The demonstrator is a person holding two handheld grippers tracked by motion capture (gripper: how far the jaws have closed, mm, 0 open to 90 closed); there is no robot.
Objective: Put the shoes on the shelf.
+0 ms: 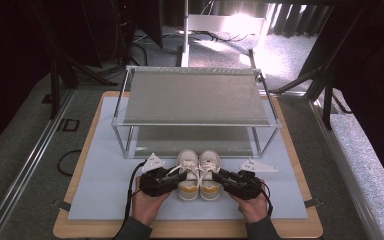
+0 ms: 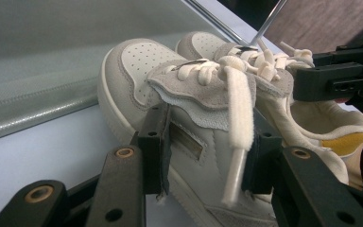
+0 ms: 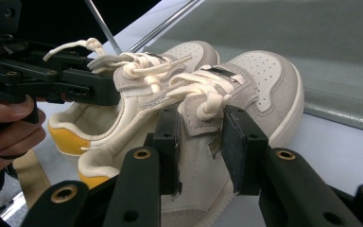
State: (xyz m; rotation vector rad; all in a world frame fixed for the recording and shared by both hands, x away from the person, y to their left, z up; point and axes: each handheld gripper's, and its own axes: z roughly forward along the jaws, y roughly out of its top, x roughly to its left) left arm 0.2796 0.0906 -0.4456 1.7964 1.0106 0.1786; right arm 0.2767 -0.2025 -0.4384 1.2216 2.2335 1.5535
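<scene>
Dark studio, carpet floor; wooden desk (image 1: 80, 227) under a pale mat (image 1: 105, 190), steel two-tier rack (image 1: 195, 97) at its far half.

Item 1, left hand (image 1: 147, 206): comes in from the near edge, palm wrapped round the tool body, pointing inward and level. Left tongs (image 1: 182, 175) clamped on the outer side wall of the left shoe (image 1: 188, 175), pads pressing leather just below the laces.

Item 2, pair of shoes: white with yellow heels, side by side and touching, toes toward the rack, on the mat just before its lower tier.

Item 3, right tongs (image 1: 216, 175): closed on the lace flap of the right shoe (image 1: 209, 175). Right hand (image 1: 252, 205) mirrors the left.

Handling note: likely a lift onto the rack. Raise both shoes together, kept level, soles clear of the rail, grips firm so the leather does not slip.
</scene>
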